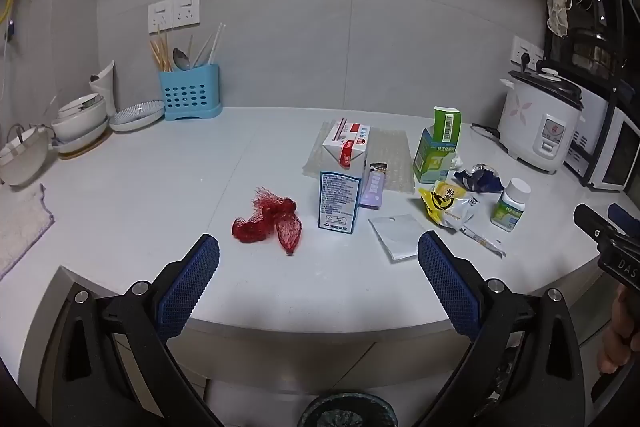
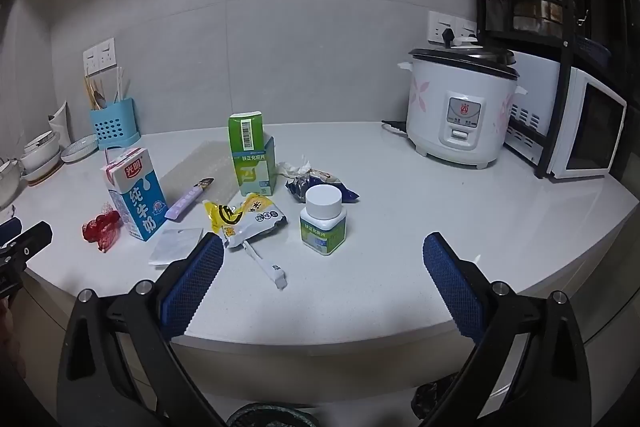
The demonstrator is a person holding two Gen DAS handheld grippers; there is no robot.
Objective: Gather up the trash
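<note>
Trash lies on a pale counter [image 1: 140, 179]. A red mesh net [image 1: 269, 221] sits left of a blue-and-white milk carton [image 1: 340, 183]; the same net [image 2: 102, 229] and carton [image 2: 138, 193] show in the right wrist view. Near them are a purple stick pack [image 2: 188, 201], a green box [image 2: 252, 155], a yellow wrapper [image 2: 244, 217], a dark blue wrapper [image 2: 320, 183], a white-capped bottle [image 2: 323, 221] and a white pouch [image 1: 398, 235]. My left gripper [image 1: 318, 251] hovers open at the counter's front edge, short of the net and carton. My right gripper [image 2: 323, 251] is open just short of the bottle.
A rice cooker [image 2: 460, 107] and a microwave [image 2: 580, 131] stand at the right. A blue utensil holder [image 1: 190, 91] and stacked bowls [image 1: 80, 123] sit at the back left, a cloth [image 1: 20, 223] at the left. A dark bin [image 1: 348, 411] is below the counter edge.
</note>
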